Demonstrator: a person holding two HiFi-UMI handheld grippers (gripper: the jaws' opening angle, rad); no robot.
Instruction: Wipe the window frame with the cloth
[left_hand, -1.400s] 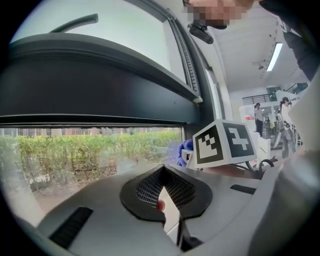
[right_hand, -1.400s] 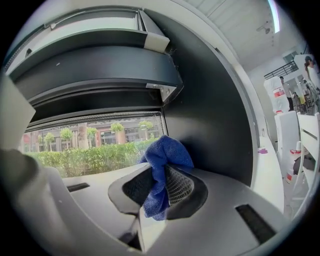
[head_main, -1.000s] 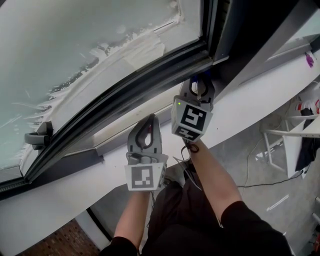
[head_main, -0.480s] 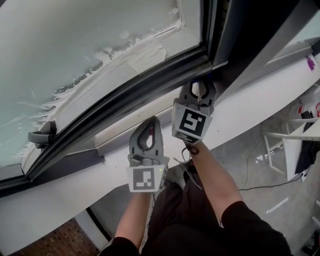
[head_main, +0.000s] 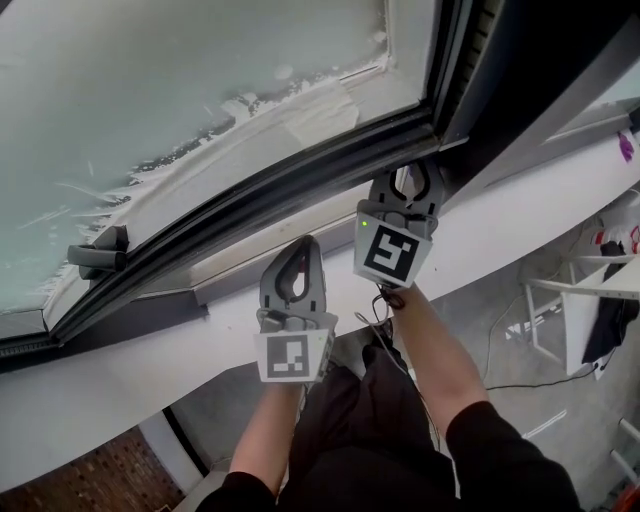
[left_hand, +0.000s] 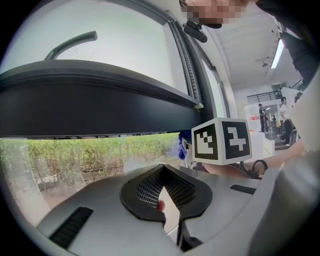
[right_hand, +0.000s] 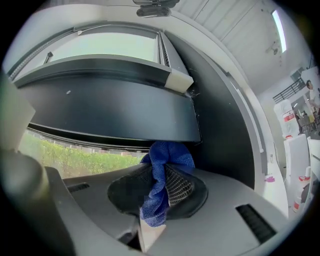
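Right gripper view shows the right tongs (right_hand: 166, 167) pinching a blue cloth (right_hand: 167, 156). The bunched end of the cloth sits up against the lower edge of the dark window frame (right_hand: 110, 117), near the frame's corner. Left gripper view shows the left tongs (left_hand: 162, 170) pressed together with nothing between them. They are held just beside the right tongs, over the white sill (head_main: 480, 235), apart from the frame.
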